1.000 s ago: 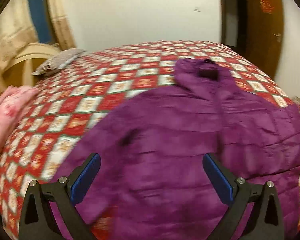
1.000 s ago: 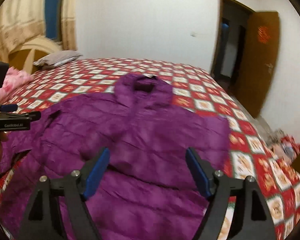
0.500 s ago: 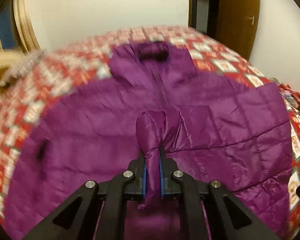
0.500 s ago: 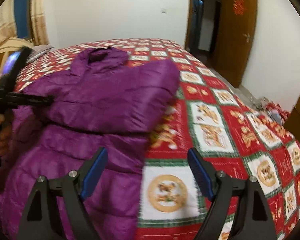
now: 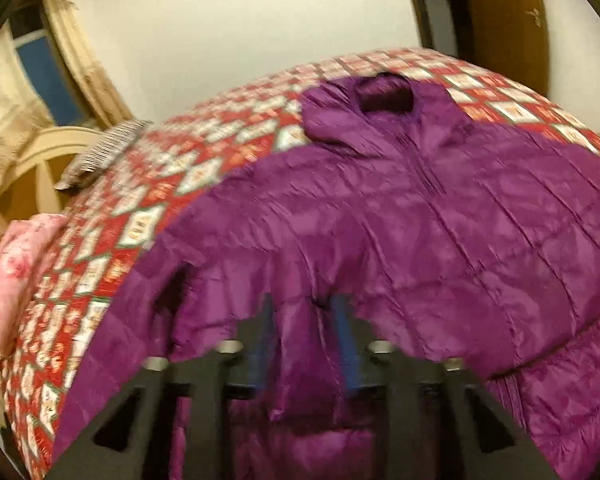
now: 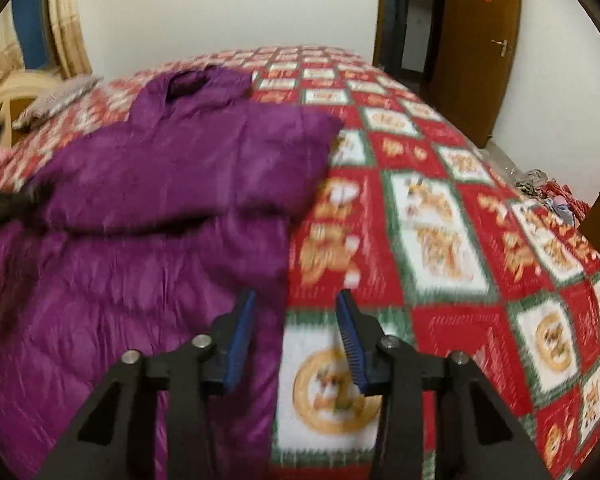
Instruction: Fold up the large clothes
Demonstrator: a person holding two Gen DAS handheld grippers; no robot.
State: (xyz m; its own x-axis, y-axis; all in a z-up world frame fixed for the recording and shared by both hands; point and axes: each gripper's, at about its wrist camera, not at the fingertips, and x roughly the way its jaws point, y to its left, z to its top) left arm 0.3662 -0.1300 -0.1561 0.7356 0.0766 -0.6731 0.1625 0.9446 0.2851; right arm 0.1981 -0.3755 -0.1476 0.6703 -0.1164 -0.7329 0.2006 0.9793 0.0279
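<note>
A large purple puffer jacket (image 5: pixel 420 220) lies front up on the bed, collar at the far side; it also shows in the right wrist view (image 6: pixel 160 200), with one sleeve folded across its chest. My left gripper (image 5: pixel 306 320) stands partly open, low over the jacket, with a fold of purple fabric between its blue pads; the view is blurred, so a grip cannot be confirmed. My right gripper (image 6: pixel 296 320) is partly open and empty, just over the jacket's right edge, above the bedspread.
The bed carries a red, white and green patterned bedspread (image 6: pixel 440 220). A grey pillow (image 5: pixel 100 156) and a pink bundle (image 5: pixel 12 272) lie at the left. A brown door (image 6: pixel 480 40) and floor clutter (image 6: pixel 548 188) are at the right.
My left gripper, shut on a jacket fold half a second ago, has widened and swung left. My right gripper has narrowed from wide open and moved to the jacket's right edge.
</note>
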